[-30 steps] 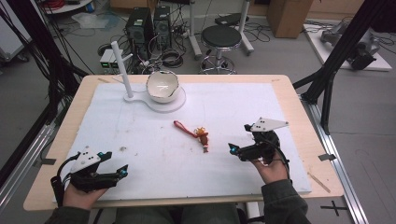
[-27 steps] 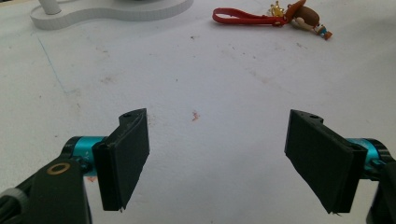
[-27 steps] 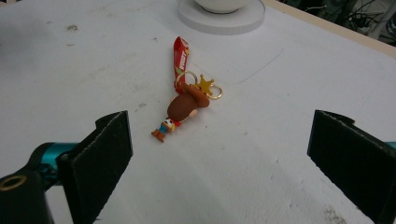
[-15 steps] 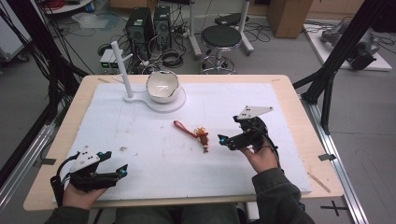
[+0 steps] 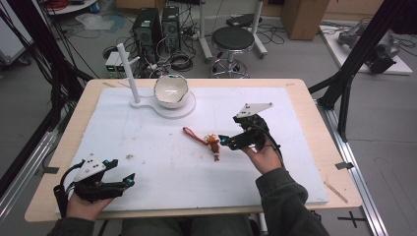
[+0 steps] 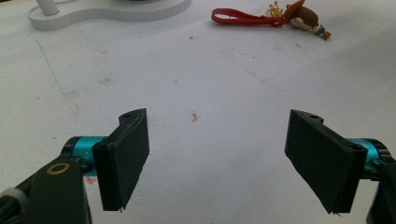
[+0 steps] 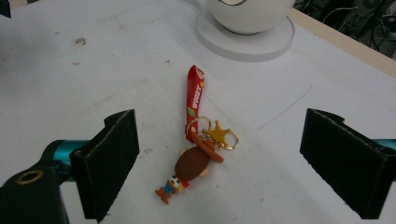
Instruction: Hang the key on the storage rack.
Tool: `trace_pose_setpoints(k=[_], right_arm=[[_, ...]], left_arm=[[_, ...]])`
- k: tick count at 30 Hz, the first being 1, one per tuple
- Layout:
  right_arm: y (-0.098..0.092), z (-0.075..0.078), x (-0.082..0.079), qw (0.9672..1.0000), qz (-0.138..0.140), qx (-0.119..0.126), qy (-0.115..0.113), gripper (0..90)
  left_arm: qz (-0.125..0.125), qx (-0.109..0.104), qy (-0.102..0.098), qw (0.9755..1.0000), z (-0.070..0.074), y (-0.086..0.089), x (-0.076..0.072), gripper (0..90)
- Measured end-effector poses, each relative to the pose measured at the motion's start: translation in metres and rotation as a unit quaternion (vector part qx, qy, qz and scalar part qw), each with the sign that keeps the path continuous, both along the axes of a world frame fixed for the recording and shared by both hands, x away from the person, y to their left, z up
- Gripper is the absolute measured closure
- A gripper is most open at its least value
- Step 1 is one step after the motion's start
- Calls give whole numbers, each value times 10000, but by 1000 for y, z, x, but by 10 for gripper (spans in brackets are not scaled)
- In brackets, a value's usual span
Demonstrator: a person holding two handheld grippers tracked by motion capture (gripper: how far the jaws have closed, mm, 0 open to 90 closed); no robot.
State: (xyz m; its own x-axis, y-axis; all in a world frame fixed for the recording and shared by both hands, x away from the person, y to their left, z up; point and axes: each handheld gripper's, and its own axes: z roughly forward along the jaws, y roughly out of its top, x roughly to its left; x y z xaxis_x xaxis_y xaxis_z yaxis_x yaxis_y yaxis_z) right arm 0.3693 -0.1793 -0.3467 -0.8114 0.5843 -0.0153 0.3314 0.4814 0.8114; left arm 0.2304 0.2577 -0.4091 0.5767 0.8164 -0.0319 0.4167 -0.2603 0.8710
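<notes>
A small figure keychain (image 5: 212,144) with a brown hat, a gold star ring and a red strap lies on the white mat (image 5: 147,142) near the middle. My right gripper (image 5: 225,142) is open just to its right, jaws pointing left at it. In the right gripper view the keychain (image 7: 196,161) lies low between the two wide black jaws of the right gripper (image 7: 219,116), touching neither; the jaws have just been closing a little. My left gripper (image 5: 120,172) rests open at the mat's near left corner. In its own view the left gripper (image 6: 219,116) holds nothing and the keychain (image 6: 289,16) lies far ahead.
A white bowl (image 5: 171,91) sits on a flat white base (image 5: 184,110) with an upright post (image 5: 128,69) at the mat's far left. The wooden table edge (image 5: 314,113) borders the mat. A stool (image 5: 235,39) and computer cases stand beyond the table.
My right hand has moved left across the mat, from near its right side up to the keychain. The left hand and the keychain have stayed in place.
</notes>
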Motion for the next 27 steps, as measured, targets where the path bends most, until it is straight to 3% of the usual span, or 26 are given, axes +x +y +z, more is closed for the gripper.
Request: trace_pose_setpoints(k=[6, 9, 12, 18, 27], right_arm=[[15, 3, 9, 9999, 93, -18, 59, 108], [22, 5, 12, 9998, 185, -28, 82, 168], [28, 5, 14, 9997, 229, -50, 57, 168], [42, 0, 22, 9993, 279, -195, 154, 182], [62, -15, 36, 9977, 389, -413, 374, 297]], left_arm=[[18, -10, -23, 10000, 0, 1, 0, 224], [27, -17, -16, 10000, 0, 1, 0, 223], [24, -13, -48, 10000, 0, 1, 0, 224], [20, -9, -34, 10000, 0, 2, 0, 224], [23, -18, -34, 10000, 0, 2, 0, 224]])
